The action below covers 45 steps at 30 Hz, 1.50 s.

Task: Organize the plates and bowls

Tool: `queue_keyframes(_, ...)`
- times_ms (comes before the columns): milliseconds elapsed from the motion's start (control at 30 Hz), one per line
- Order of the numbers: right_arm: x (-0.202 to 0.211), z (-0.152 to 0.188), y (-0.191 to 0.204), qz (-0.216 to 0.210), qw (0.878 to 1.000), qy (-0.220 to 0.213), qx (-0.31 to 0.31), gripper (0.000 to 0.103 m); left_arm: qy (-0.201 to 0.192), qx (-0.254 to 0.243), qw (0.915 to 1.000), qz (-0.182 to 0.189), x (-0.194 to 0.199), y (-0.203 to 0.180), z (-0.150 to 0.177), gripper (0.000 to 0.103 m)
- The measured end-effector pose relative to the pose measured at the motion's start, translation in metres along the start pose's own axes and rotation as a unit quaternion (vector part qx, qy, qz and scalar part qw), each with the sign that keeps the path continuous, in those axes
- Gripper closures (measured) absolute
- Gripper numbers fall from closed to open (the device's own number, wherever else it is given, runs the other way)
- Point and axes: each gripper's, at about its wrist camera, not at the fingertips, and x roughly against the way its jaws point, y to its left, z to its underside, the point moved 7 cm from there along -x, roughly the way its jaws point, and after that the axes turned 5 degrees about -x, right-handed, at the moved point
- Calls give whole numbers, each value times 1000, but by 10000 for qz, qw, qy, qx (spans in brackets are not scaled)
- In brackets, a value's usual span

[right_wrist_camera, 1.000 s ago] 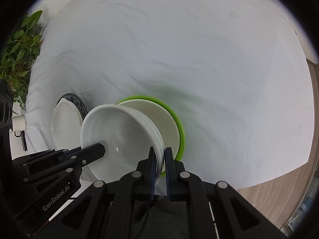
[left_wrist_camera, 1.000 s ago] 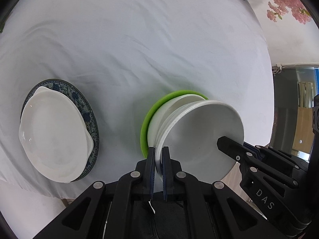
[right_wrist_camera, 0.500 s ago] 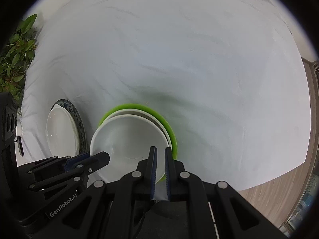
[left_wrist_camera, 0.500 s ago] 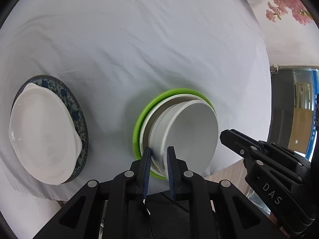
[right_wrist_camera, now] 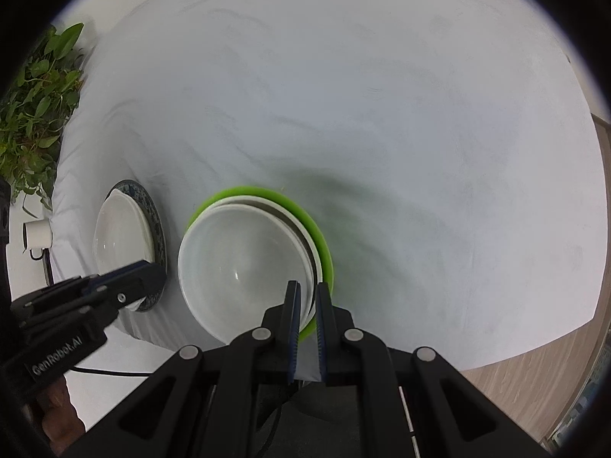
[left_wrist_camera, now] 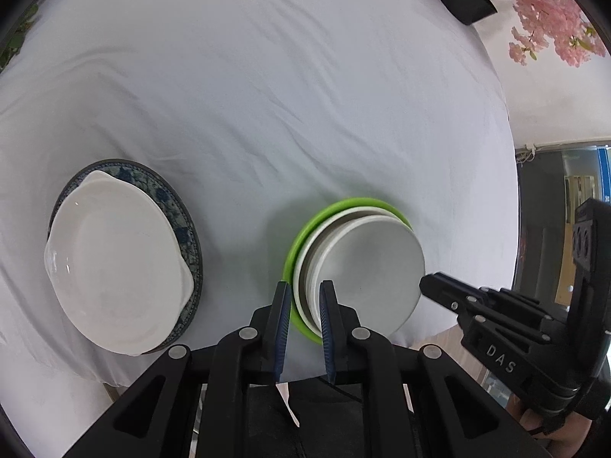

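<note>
On the tabletop, the white bowl sat nested in the green-rimmed stack. The left gripper stood slightly parted, straddling its rim without pressing; a second earlier it pinched the tilted bowl. The right gripper remained nearly closed at the opposite rim.

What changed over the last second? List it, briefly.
The white bowl, tilted before, went down level into the stack on the green plate. The left tool opened and let go of its rim; the right tool stays shut on the rim. The white dish on the blue patterned plate did not move.
</note>
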Motion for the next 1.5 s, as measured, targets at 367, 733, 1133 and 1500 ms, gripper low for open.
queue_keyframes(367, 57, -10, -6, -180, 9947, -1013, -35, 1, -2023, -844, 9686, -1171, 108, -13, 1, 15)
queue_keyframes(733, 123, 51, 28, -31, 9808, -1937, 218, 1, -2854, -904, 9372, -1792, 202, 30, 67, 4)
queue_keyframes(1133, 135, 98, 90, 496, 9704, -2262, 680, 1, -3101, -472, 9322, -1804, 253, 104, 158, 1)
queue_keyframes(1500, 143, 116, 112, 617, 9643, -2437, 828, 1, -2940, -255, 9404, -1690, 255, 116, 162, 0)
